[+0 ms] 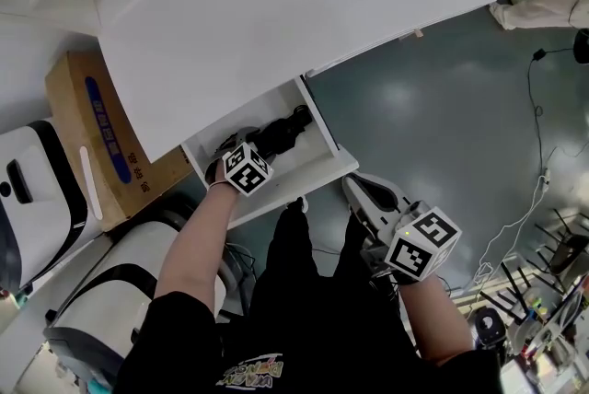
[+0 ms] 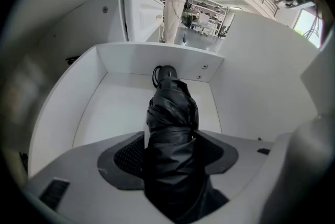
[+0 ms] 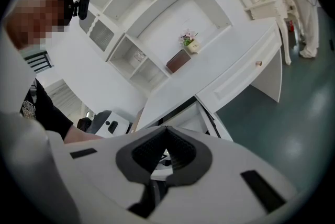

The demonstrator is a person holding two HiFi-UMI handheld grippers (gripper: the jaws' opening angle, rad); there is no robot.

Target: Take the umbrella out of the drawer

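**Head view.** The drawer (image 1: 324, 164) is seen pulled out from under the white bench (image 1: 276, 5). The black folded umbrella (image 1: 281, 133) lies lengthwise inside it. The left tool (image 1: 241, 151) is reached down into the drawer at the umbrella's near end, a position judged to suit a straight lift. The right tool (image 1: 361, 191) is held well apart, low beside the person's body and outside the drawer, apparently kept clear of the working side. The grip itself is masked by the left tool's marker cube.

**Left gripper view.** The left tool (image 2: 170, 154) is closed upon the umbrella (image 2: 171, 123), with both pads pressed against the fabric. The umbrella's far end (image 2: 165, 73) lies close to the drawer's back wall (image 2: 157, 58); whether it touches cannot be determined. The near end is cut off at the lower edge. Whether the umbrella is resting on the drawer floor or is raised off it cannot be determined.

**Right gripper view.** The right tool (image 3: 166, 150) is seen with its jaws brought together at the tips, and nothing is held between them. The open drawer (image 3: 207, 118) is glimpsed beyond; its contents are not visible from here.
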